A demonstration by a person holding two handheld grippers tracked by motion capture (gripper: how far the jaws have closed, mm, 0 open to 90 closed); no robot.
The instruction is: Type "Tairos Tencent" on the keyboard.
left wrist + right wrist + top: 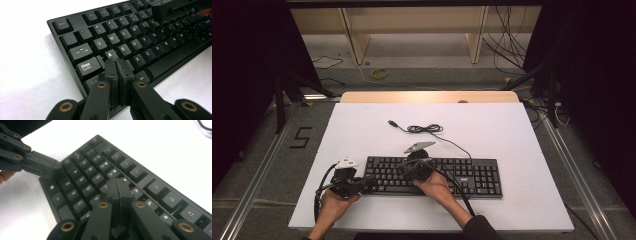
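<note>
High view: white table bears a black keyboard near its front edge. Left gripper, jaws pressed together and empty, tips over the Shift end; right gripper, likewise closed, over the middle keys.

- A white desk carries everything; a bare wooden strip runs along its far edge.
- A black keyboard lies flat near the front edge, lengthwise across the desk.
- Its black cable lies loosely coiled behind it, the plug end free towards the left.
</note>
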